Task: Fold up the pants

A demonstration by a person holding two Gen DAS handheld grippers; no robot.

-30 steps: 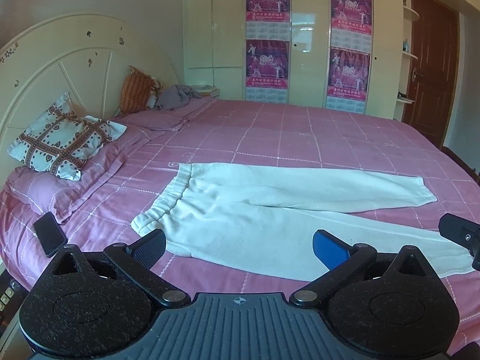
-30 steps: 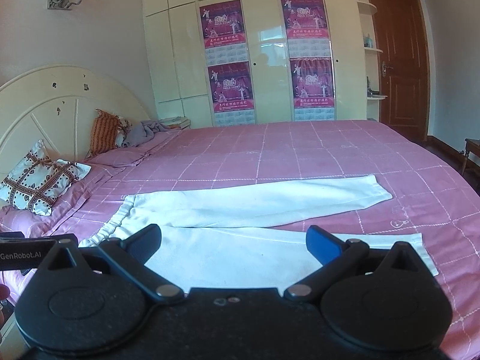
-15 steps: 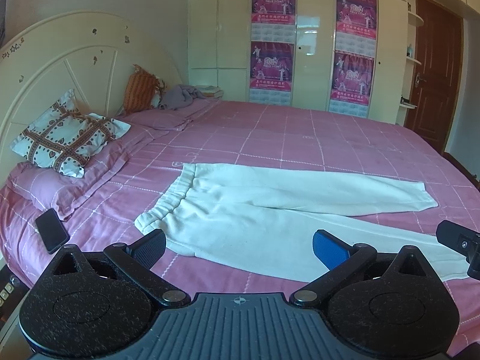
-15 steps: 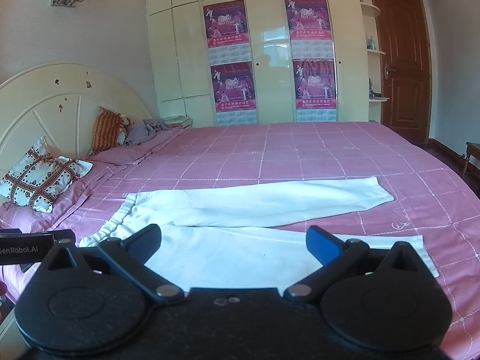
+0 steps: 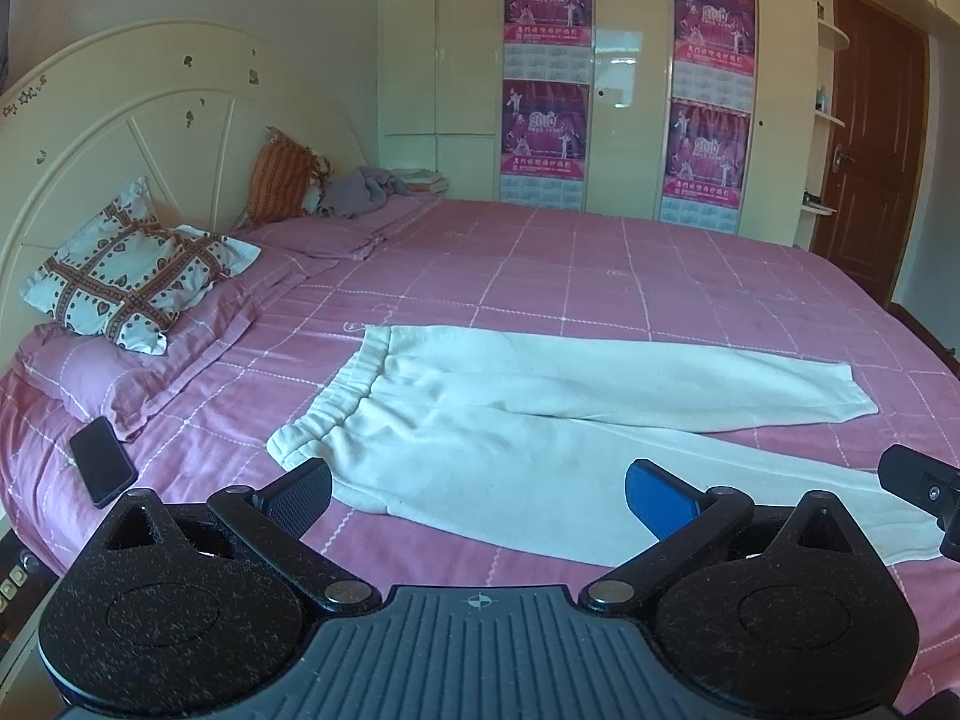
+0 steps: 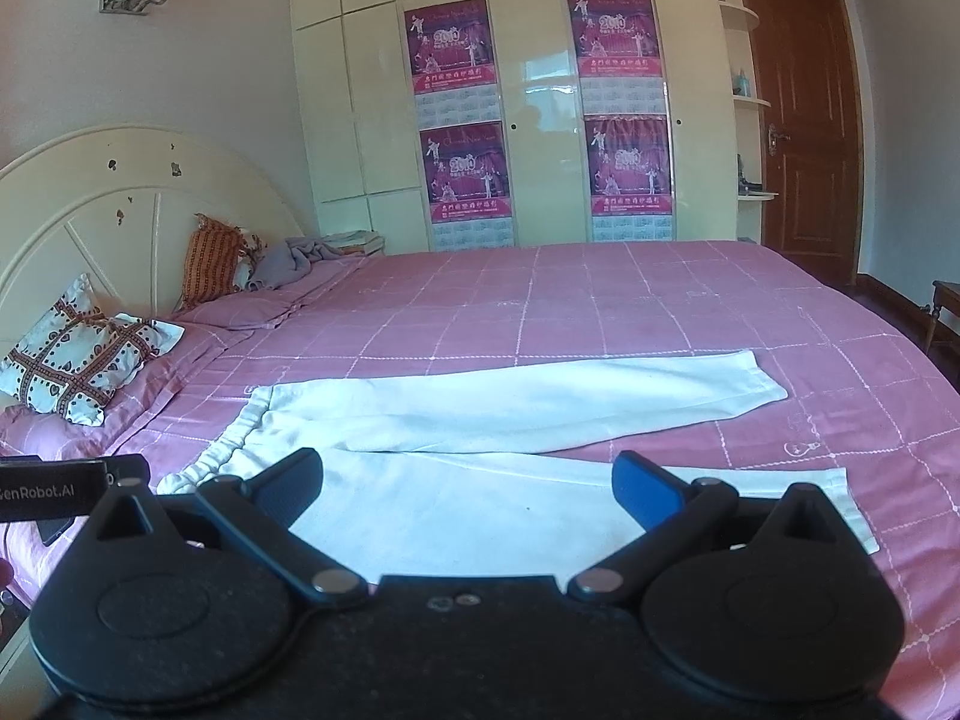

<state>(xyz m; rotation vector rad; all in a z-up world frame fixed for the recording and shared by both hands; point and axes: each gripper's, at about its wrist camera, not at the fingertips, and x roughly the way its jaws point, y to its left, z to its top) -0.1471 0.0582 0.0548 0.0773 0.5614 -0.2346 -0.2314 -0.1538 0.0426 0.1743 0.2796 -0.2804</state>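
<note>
On the pink checked bed (image 5: pixel 600 264), white pants (image 5: pixel 510 420) lie spread flat, waistband toward the headboard (image 5: pixel 150 120) and both legs running out to the right, parted in a narrow V. From the left wrist view the elastic waistband is gathered and slightly bunched, and the nearer leg reaches toward the bed's front edge. The left gripper (image 5: pixel 478 489) hovers above the near side of the pants with its fingers (image 5: pixel 657 498) spread wide and nothing between them; one pad is black, the other blue. The right gripper (image 6: pixel 468 483) likewise hangs over the nearer leg, fingers (image 6: pixel 645 489) wide apart and empty, apart from the cloth as far as can be told. Part of the right gripper shows at the right edge of the left wrist view, near the hem of the nearer leg. A dark phone (image 5: pixel 102 462) lies on the bed beside a pink pillow (image 5: pixel 108 372), with a patterned heart-print cushion (image 5: pixel 132 276) resting on that pillow. An orange striped cushion (image 5: pixel 282 174) leans against the headboard, next to a heap of grey cloth (image 5: pixel 360 189). Behind the bed stands a cream wardrobe (image 5: pixel 624 12) carrying four magenta posters, and a brown door (image 5: pixel 870 138) is at the right
</note>
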